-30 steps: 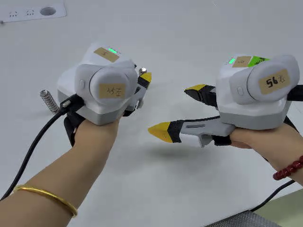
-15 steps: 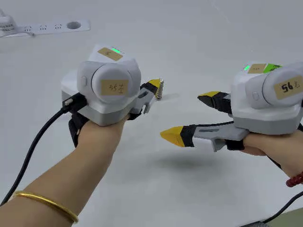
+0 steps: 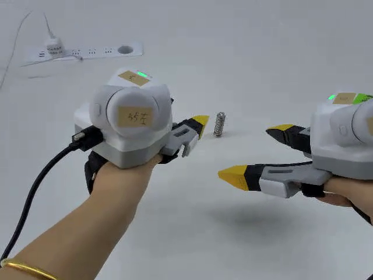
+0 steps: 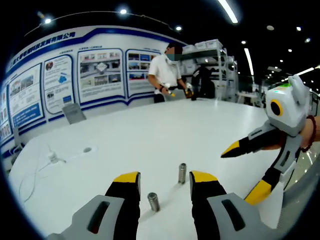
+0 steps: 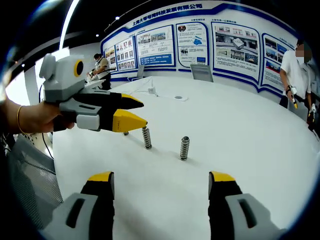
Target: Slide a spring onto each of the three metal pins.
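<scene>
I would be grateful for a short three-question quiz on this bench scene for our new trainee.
1. True or false: the right gripper is open and holds nothing.
2. Multiple choice: in the head view, what lies on the bench beyond the left gripper? A) a power strip B) a screwdriver C) a parts tray
3. Short answer: in the head view, does the spring between the two grippers stand upright or lie flat?

Key: 1 true; 2 A; 3 upright.
</scene>
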`<state>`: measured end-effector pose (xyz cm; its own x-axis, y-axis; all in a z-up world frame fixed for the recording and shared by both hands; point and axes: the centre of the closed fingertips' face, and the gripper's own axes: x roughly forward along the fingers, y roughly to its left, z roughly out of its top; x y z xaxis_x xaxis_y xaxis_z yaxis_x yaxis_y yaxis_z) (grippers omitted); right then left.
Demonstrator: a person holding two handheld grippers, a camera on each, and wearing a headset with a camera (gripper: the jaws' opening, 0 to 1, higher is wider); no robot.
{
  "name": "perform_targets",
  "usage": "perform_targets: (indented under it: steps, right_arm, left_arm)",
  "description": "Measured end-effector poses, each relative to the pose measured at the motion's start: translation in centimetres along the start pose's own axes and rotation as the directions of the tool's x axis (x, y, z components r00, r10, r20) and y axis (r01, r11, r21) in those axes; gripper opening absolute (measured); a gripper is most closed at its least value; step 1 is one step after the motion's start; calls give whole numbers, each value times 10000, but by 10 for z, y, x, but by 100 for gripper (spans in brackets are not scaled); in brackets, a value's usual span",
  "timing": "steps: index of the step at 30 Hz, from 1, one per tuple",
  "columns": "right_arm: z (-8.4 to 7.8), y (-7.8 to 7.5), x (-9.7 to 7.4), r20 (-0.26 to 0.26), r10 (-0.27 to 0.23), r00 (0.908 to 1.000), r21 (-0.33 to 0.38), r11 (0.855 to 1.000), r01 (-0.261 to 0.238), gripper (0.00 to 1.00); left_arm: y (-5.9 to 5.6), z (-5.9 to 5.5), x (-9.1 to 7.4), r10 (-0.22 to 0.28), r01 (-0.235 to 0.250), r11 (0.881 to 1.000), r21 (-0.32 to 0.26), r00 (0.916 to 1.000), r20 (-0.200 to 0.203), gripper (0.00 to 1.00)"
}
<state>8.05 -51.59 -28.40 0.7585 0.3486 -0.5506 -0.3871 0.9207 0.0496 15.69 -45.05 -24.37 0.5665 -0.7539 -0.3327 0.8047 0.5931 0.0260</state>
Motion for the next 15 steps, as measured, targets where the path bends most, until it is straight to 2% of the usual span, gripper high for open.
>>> perform_targets:
  steps: [3,8,15]
  right_arm:
    - [2,2,-1,51,30,10000,-21,10000,-30,80]
    - [2,6,-2,35,117,9999,-61,9999,-117,81]
    - [3,9,-3,93,176,9998,-38,9998,-176,83]
  left_arm:
    - [4,-2,-9,76,-76,10000,-22,10000,-24,43]
    - [12,-13,-23,228,-235,9993,-294,9995,-240,47]
    - [21,-23,-41,348,-369,9982,-475,9984,-446,56]
